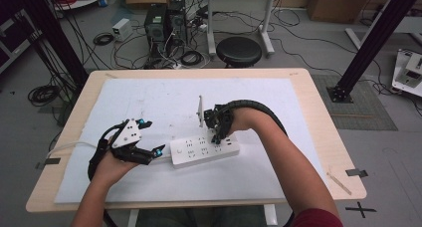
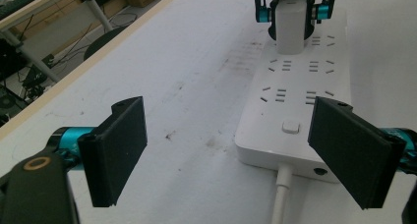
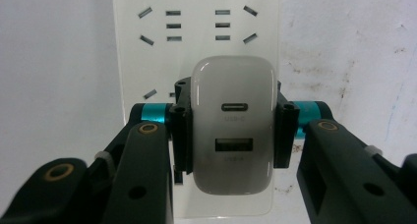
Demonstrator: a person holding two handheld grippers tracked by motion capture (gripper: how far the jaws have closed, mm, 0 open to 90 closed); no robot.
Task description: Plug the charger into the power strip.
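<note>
Charger [image 3: 233, 126] is clamped by its flat sides in the right gripper [image 3: 231, 130], sitting over the power strip [image 3: 196, 27]. Small, rigid, glossy, probably slippery, so side grip makes sense. Left gripper [image 2: 226, 150] gapes wide at the strip's cable end.

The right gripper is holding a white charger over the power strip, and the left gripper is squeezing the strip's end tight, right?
Not quite. The left gripper isn't squeezing anything: the left gripper view shows its jaws wide open, either side of the power strip's cable end, not touching it. The rest is right: the right gripper holds the white charger over the strip.
</note>
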